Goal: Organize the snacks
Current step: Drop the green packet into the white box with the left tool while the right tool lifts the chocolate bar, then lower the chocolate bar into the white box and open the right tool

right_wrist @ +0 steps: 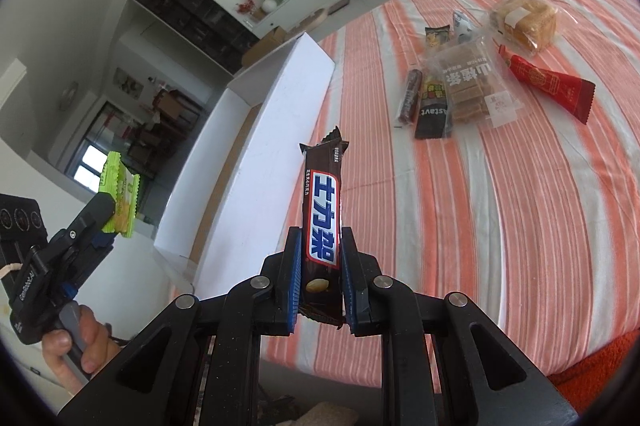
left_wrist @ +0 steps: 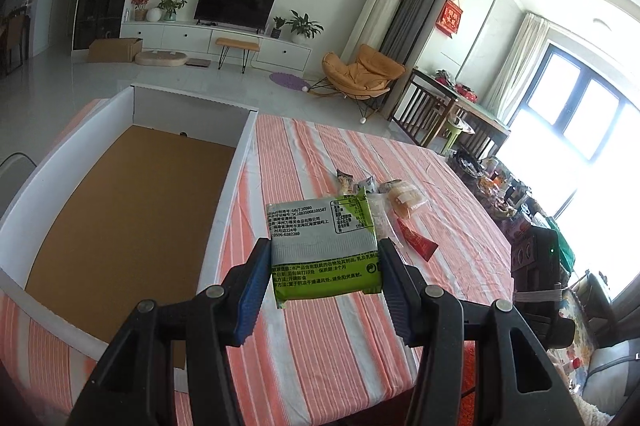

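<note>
Two grippers grasp snacks: left gripper (left_wrist: 324,262) jaws clamp a green-and-silver flat packet (left_wrist: 324,246); right gripper (right_wrist: 320,278) jaws clamp a brown chocolate bar (right_wrist: 322,210). Beside them, a white-walled cardboard box (left_wrist: 240,162) rests on the striped bench (left_wrist: 340,338).

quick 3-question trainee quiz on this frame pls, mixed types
1. True or false: the left gripper is clamped on a green-and-silver flat snack packet.
2. Multiple choice: the right gripper holds a (A) red tapered sachet, (B) dark brown chocolate bar with a blue-and-white logo, (C) clear bag of bread.
3. Short answer: what lies inside the white-walled cardboard box with a brown floor?

Key
1. True.
2. B; the red tapered sachet and the clear bag of bread lie on the orange-and-white striped tablecloth.
3. No snacks visible on the part of the floor in view.
</note>
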The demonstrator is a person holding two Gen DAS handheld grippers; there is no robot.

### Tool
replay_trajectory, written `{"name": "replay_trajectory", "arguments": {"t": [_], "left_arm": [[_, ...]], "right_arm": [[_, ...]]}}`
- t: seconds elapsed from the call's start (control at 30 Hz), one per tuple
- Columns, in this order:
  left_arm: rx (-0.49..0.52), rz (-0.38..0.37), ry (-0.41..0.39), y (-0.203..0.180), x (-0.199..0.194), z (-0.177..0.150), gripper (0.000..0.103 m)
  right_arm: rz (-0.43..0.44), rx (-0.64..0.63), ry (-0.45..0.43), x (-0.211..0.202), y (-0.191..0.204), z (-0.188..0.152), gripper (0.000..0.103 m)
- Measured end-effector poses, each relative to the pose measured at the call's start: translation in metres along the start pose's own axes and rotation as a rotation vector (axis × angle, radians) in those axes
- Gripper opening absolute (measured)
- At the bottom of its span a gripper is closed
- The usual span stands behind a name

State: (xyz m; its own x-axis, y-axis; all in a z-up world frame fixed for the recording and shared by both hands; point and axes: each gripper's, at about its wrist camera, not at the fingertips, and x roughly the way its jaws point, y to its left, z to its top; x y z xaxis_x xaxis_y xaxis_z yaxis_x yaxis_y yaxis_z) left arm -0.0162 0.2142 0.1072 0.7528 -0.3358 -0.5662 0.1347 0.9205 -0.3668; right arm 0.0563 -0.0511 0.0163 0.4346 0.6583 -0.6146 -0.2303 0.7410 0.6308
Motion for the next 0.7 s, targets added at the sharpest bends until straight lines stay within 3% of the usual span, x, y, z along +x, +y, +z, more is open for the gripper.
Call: {"name": "replay_trajectory", "arguments": {"t": [0.2, 0.43, 0.6, 0.63, 0.67, 0.7], "left_arm": [[-0.03, 0.099, -0.053, 0.045, -0.032, 0.015, 0.052], [-0.094, 0.32, -0.098, 0.112, -0.05, 0.028, 0.052], [-0.143, 0.49, -0.089, 0.16, -0.034, 0.019, 0.054], [-0.146, 0.524, -0.079, 0.168, -0.027, 0.016, 0.065], [-0.151, 0.555, -0.067, 0.174, -0.02, 0.014, 0.085], [-0.155, 0.581, -0.064, 0.18, -0.014, 0.011, 0.093]], "right_arm": [[0.072, -0.06, 0.017, 0.013, 0.049, 0.016, 0.018], [0.185, -0.151, 0.052, 0.04, 0.122, 0.045, 0.018], [0.232, -0.23, 0.096, 0.088, 0.176, 0.062, 0.019], [0.224, -0.245, 0.104, 0.101, 0.184, 0.063, 0.023], [0.209, -0.248, 0.108, 0.111, 0.188, 0.063, 0.031], [0.195, -0.241, 0.115, 0.12, 0.188, 0.063, 0.054]]}}
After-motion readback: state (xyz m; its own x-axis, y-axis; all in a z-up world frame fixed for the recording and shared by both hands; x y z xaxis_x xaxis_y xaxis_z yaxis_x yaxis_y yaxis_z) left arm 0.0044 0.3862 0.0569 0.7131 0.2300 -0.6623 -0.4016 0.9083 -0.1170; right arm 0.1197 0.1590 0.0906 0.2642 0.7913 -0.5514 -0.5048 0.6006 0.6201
